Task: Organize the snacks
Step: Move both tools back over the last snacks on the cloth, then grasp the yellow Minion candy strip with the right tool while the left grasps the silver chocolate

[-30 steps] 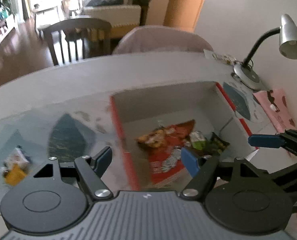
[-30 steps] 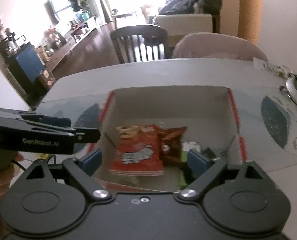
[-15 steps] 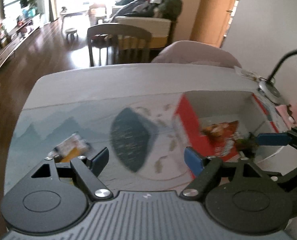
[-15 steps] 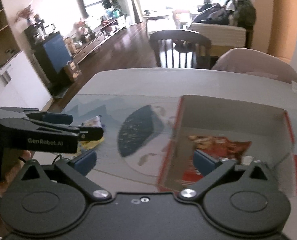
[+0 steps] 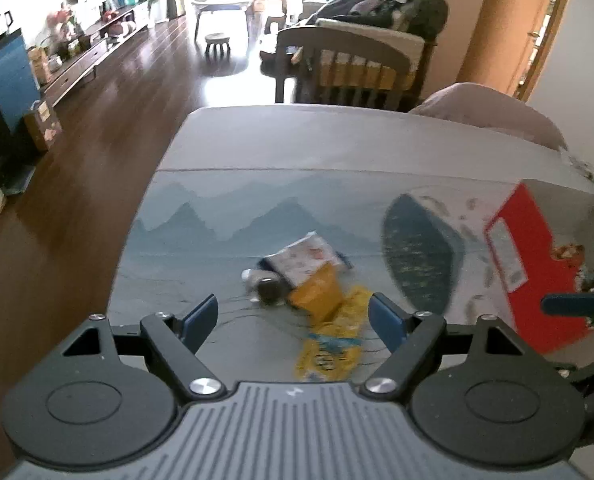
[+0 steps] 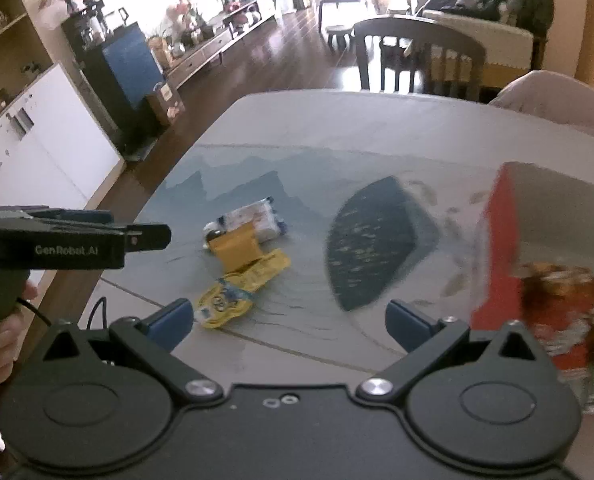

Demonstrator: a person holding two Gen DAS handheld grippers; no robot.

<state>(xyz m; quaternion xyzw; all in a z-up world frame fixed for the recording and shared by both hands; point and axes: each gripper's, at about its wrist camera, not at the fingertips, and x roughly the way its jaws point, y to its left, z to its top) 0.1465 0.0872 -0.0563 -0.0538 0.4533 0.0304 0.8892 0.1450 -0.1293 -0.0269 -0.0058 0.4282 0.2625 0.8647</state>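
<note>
A small pile of snacks lies on the table: a yellow packet nearest, an orange packet and a white packet behind it. They also show in the right wrist view, the yellow packet in front. My left gripper is open and empty, hovering just before the pile, jaws either side of it. My right gripper is open and empty, right of the pile. A red cardboard box at the right holds a red snack bag.
The table's left edge drops to a wooden floor. A dark blue patch on the table mat lies between pile and box. A chair stands at the far side. The left gripper's body shows at the right view's left.
Both grippers have swung left, away from the box and toward the snack pile, which has come to the centre of the left view. Both stay open.
</note>
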